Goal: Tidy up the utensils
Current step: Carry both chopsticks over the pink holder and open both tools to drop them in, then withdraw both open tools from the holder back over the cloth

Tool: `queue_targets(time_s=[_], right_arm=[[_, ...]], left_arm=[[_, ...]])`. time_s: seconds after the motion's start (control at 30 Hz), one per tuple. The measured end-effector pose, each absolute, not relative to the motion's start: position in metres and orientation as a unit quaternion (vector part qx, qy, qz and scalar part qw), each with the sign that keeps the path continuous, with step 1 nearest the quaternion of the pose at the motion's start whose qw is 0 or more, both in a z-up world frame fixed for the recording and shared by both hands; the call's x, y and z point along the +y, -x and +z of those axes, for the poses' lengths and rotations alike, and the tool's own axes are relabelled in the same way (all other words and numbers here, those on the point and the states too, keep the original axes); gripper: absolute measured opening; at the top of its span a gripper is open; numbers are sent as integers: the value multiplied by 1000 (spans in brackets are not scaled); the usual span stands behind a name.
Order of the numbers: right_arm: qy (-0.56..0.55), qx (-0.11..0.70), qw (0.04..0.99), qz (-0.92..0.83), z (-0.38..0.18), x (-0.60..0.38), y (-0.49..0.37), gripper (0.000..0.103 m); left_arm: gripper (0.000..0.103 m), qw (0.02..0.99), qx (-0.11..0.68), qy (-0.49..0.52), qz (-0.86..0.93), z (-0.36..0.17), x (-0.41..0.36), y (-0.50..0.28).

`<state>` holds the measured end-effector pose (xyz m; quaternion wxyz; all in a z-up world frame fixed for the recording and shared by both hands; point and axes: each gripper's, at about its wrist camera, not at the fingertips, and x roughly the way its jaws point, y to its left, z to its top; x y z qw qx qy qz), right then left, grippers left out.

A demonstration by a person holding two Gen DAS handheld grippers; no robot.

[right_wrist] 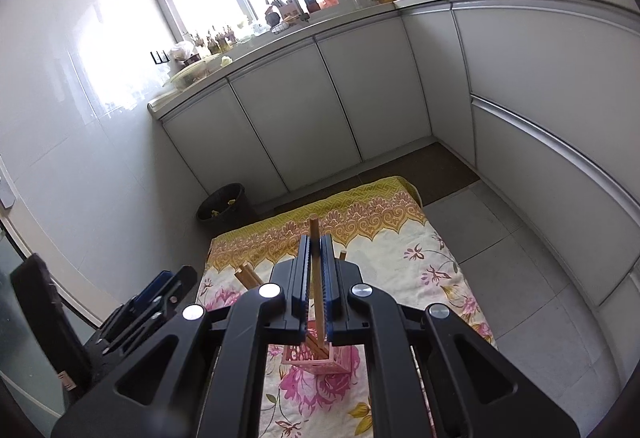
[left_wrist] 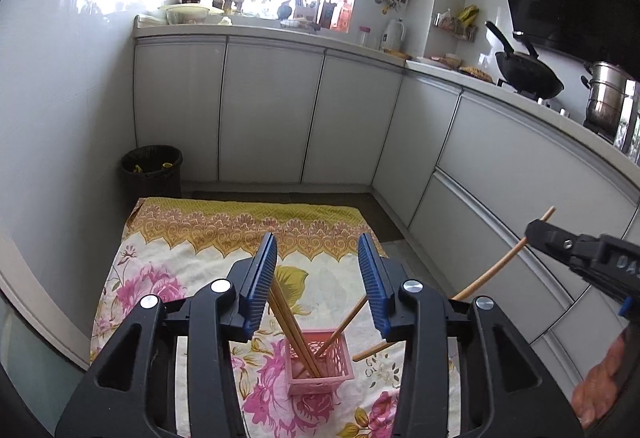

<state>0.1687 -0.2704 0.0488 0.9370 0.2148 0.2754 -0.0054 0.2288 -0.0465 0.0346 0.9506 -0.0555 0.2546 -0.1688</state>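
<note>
My right gripper (right_wrist: 317, 252) clamps one wooden chopstick (right_wrist: 316, 270) above the pink lattice plastic basket (left_wrist: 320, 366) holding three others on the floral-clothed surface (left_wrist: 168, 262); my left gripper (left_wrist: 318, 254) hangs open.

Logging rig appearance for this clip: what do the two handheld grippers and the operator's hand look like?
Both the left gripper and right gripper are black plastic frames with triangular cutouts, round silver bolt heads and ribbed blue finger pads. The right gripper's side carries pale embossed lettering, cut off at the edge. A bare hand shows behind it; no sleeve or cables are visible.
</note>
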Motion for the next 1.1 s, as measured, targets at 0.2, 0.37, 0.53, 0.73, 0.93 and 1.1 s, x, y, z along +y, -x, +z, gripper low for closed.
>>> queue_targets(time_s=[0.2, 0.37, 0.53, 0.73, 0.93, 1.1], right_arm=[[-195, 276, 941, -6, 42, -251, -189, 5], [-184, 296, 937, -7, 22, -234, -205, 5], [-174, 323, 930, -7, -7, -219, -218, 6], [-170, 301, 938, -28, -4, -213, -209, 59], [-157, 287, 944, -36, 10, -213, -191, 63], [-160, 273, 948, -31, 17, -215, -164, 75]], left_arm=[[50, 959, 222, 75, -157, 54, -21, -204], [51, 962, 221, 73, -144, 48, -8, -196], [51, 957, 244, 80, -135, 31, 2, -202], [58, 960, 243, 85, -112, 29, 12, -198], [64, 962, 237, 89, -105, 37, 17, -187], [74, 964, 231, 84, -100, 43, 18, -172]])
